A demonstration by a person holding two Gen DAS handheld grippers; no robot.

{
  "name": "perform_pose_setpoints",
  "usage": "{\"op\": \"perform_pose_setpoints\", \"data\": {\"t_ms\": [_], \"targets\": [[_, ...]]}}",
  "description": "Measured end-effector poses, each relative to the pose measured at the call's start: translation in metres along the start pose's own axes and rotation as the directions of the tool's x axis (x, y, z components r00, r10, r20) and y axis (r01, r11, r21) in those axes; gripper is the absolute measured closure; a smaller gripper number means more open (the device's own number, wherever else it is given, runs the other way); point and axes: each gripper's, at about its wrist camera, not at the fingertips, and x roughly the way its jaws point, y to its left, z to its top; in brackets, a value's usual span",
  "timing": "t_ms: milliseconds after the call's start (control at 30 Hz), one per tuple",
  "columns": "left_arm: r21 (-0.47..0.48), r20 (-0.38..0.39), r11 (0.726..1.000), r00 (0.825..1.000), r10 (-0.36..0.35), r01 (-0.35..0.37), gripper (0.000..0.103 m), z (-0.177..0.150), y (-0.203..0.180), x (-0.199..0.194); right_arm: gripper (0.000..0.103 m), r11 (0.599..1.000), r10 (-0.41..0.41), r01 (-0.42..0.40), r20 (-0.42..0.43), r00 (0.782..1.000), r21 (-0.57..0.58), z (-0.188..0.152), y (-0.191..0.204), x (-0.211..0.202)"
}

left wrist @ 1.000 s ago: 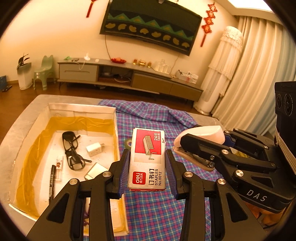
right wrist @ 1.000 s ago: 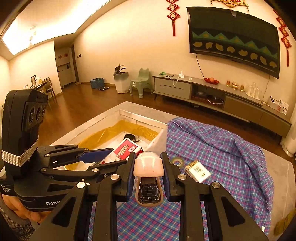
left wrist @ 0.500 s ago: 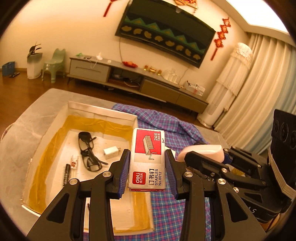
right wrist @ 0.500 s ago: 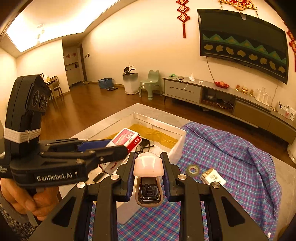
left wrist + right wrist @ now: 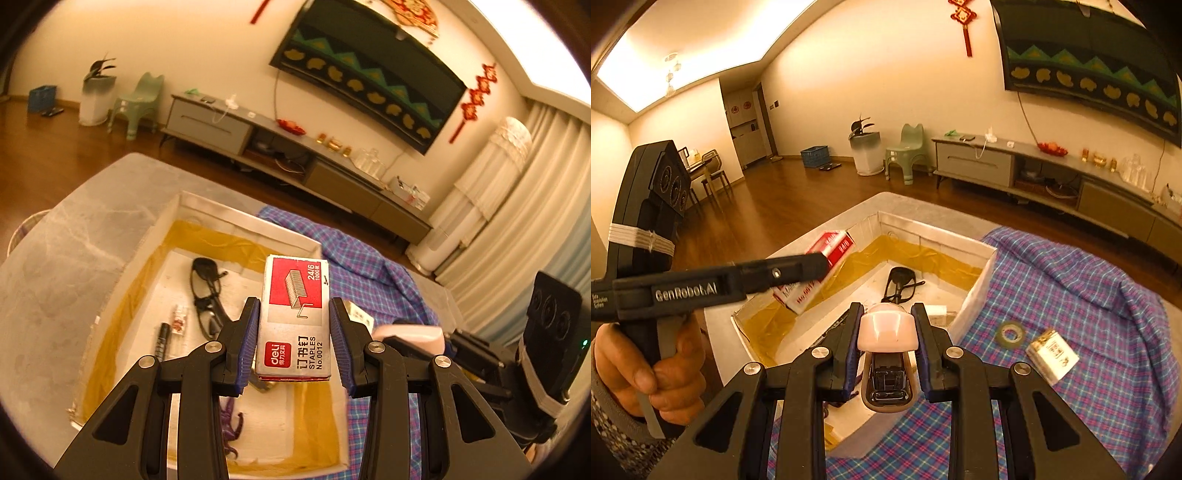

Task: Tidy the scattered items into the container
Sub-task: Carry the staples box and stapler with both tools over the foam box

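The left gripper (image 5: 293, 339) clamps the staple box (image 5: 295, 317) upright between its pads, above the container (image 5: 243, 218). The right gripper (image 5: 888, 345) grips the stapler (image 5: 888, 365) lengthwise; its pink head pokes past the fingertips.

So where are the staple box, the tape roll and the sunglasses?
staple box (image 5: 295, 291): left wrist view, on its red printed face.
tape roll (image 5: 1011, 334): right wrist view, on the ring's near edge.
sunglasses (image 5: 205, 266): left wrist view, on the far dark lens.

Grey marble-look table (image 5: 66, 258) is carrying white box (image 5: 975, 295) with yellow lining on one side. Blue-purple plaid cloth (image 5: 1071, 288) is lying beside box, touching its wall. Tape roll (image 5: 1010, 334) and small packet (image 5: 1052, 356) are resting on cloth, near each other.
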Motion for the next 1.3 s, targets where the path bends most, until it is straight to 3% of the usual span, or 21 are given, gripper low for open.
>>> {"op": "perform_pose_setpoints", "data": {"t_ms": [367, 833, 1033, 1300], "targets": [[-0.057, -0.007, 0.996, 0.997, 0.072, -0.072, 0.064, 0.021, 0.031, 0.019, 0.076, 0.999, 0.032, -0.032, -0.079, 0.996, -0.002, 0.010, -0.003, 0.041], [-0.109, -0.113, 0.982, 0.983, 0.141, -0.154, 0.064, 0.025, 0.062, 0.072, 0.076, 0.999, 0.019, -0.026, -0.168, 0.986, -0.041, 0.035, -0.015, 0.096], [-0.037, -0.162, 0.988, 0.977, 0.142, -0.149, 0.064, 0.014, 0.051, 0.076, 0.076, 0.999, 0.010, -0.019, -0.221, 0.975, -0.040, 0.047, -0.026, 0.122], [0.170, -0.168, 0.975, 0.970, 0.174, -0.145, 0.064, -0.003, 0.023, 0.058, 0.076, 1.000, 0.015, -0.020, -0.300, 0.954, -0.014, 0.060, -0.040, 0.159]]}}
